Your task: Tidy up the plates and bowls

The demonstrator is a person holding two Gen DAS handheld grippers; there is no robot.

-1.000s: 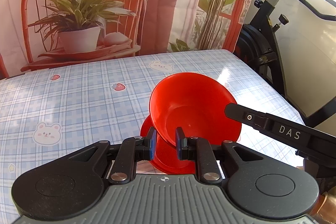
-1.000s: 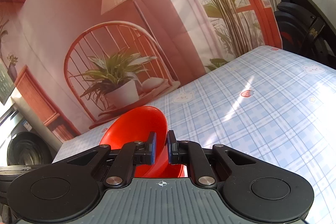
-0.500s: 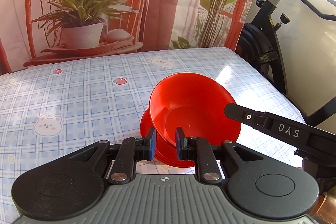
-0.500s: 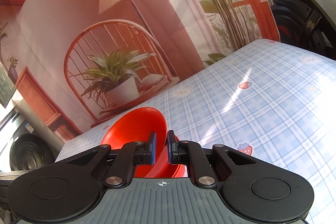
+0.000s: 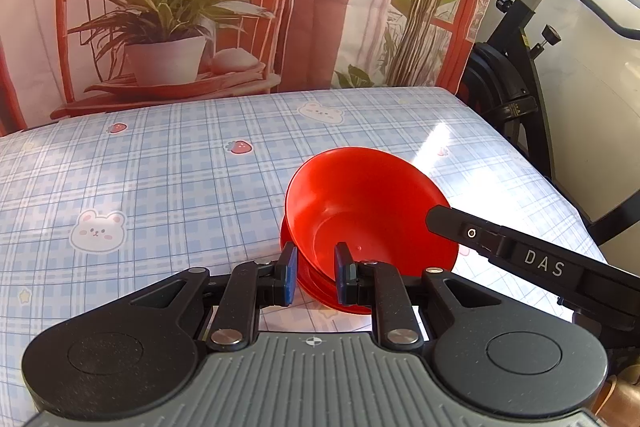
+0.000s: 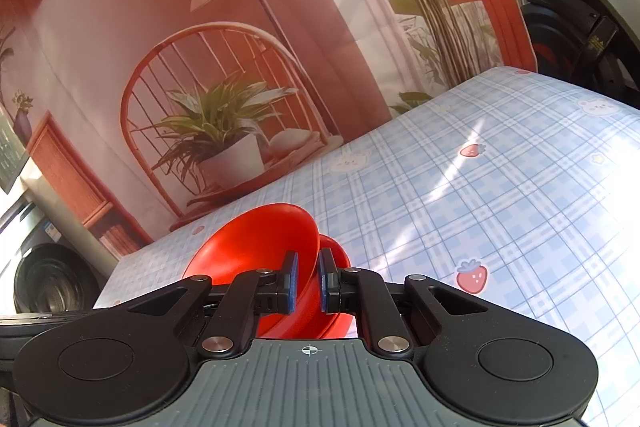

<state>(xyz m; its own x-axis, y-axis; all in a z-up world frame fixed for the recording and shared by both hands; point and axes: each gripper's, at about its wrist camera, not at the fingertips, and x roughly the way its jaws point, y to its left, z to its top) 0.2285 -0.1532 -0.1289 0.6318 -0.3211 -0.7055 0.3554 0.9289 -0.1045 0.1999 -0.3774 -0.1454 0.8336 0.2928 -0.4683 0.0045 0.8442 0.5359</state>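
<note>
A red bowl (image 5: 360, 203) is held tilted, just above a red plate (image 5: 320, 297) that lies on the checked tablecloth (image 5: 168, 179). My left gripper (image 5: 314, 273) is shut on the bowl's near rim. My right gripper (image 6: 306, 279) is shut on the opposite rim of the same bowl (image 6: 256, 247). One right finger (image 5: 520, 255) marked DAS reaches in from the right in the left wrist view. The plate (image 6: 334, 251) peeks out under the bowl in the right wrist view. Most of the plate is hidden by the bowl.
A printed backdrop (image 5: 180, 7) of a chair and potted plant hangs behind the table. An exercise bike (image 5: 516, 79) stands off the table's right edge. A dark round machine (image 6: 52, 291) sits off the far left in the right wrist view.
Both grippers have carried the bowl down and over the plate. The bowl now covers more of the plate. Both grips are unchanged.
</note>
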